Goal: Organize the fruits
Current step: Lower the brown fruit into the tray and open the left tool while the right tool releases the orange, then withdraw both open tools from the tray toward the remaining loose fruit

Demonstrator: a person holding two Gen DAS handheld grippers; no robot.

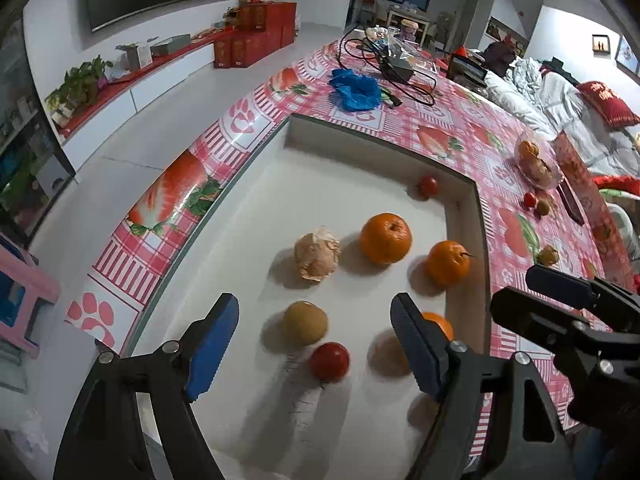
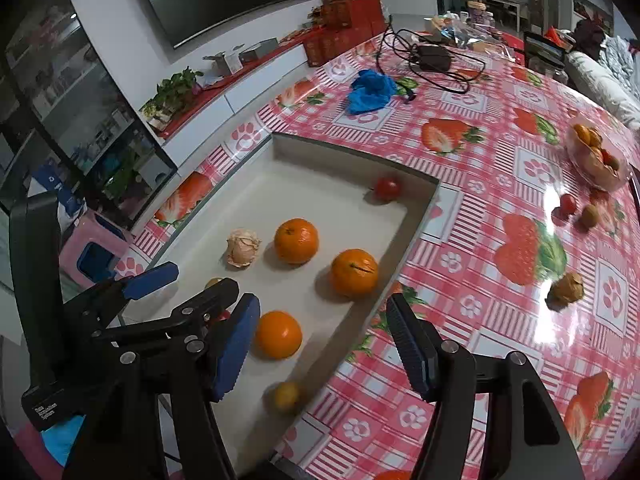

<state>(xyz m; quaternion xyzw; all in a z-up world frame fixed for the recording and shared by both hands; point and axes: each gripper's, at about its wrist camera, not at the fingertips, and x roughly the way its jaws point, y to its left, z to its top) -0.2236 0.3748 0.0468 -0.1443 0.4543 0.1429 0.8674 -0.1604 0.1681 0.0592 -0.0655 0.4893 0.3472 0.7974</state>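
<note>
**Both grippers released over the tray**

Left gripper [image 1: 314, 344] spread, nothing clamped; brown fruit [image 1: 304, 323] and red tomato [image 1: 330, 361] lie in white tray [image 1: 360, 420] between its fingers. Right gripper [image 2: 320, 344] spread above tray edge, an orange [image 2: 278, 334] lying loose beside its left finger.

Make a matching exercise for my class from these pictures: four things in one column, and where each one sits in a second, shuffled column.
Things:
1. blue bag
2. small tomato
3. fruit bowl
4. left gripper

Places:
A. in the far corner of the white tray
B. open above a red tomato and a brown fruit
C. crumpled on the tablecloth beyond the tray
D. on the tablecloth at the right, away from the tray

Pairs: 1-C, 2-A, 3-D, 4-B
</note>
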